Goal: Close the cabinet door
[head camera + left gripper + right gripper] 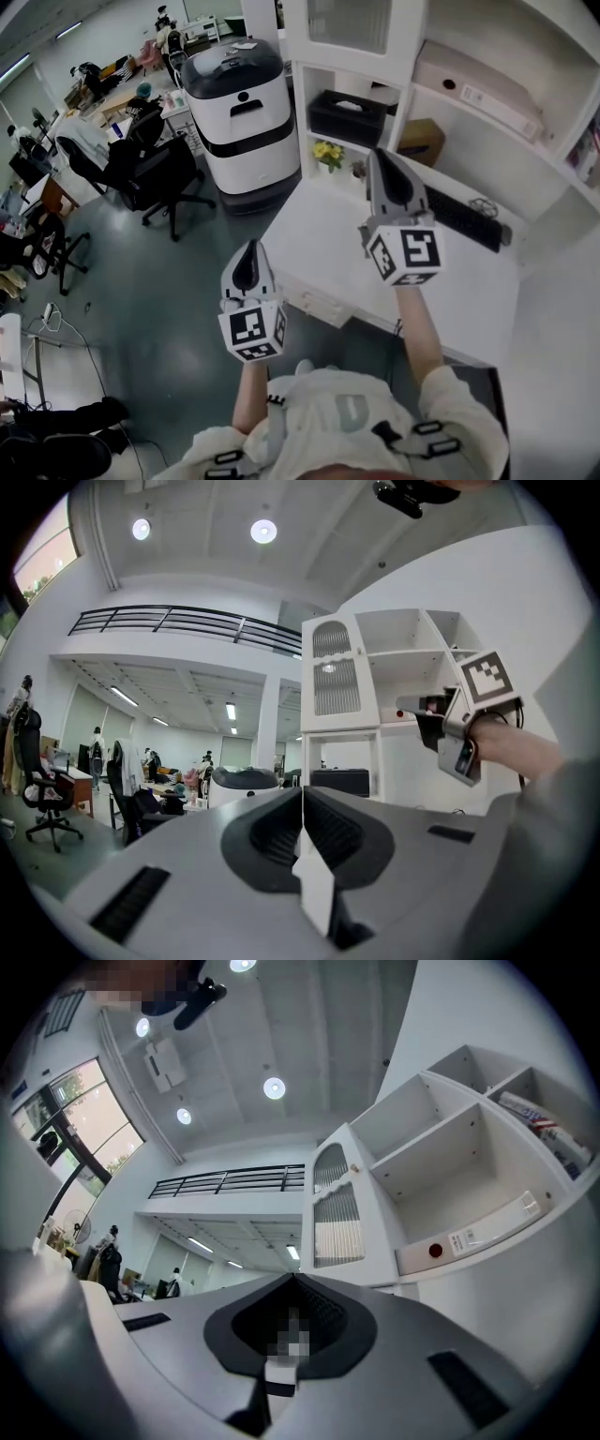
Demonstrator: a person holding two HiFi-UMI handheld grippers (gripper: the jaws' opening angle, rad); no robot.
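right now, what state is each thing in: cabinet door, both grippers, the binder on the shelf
cabinet door: open, swung out from the cabinet
left gripper: shut, nothing between its jaws
right gripper: shut, nothing between its jaws, not touching the door
binder: lying flat in an uncovered shelf compartment

Closed claw (293, 1279) below open cabinet door (334, 1211)
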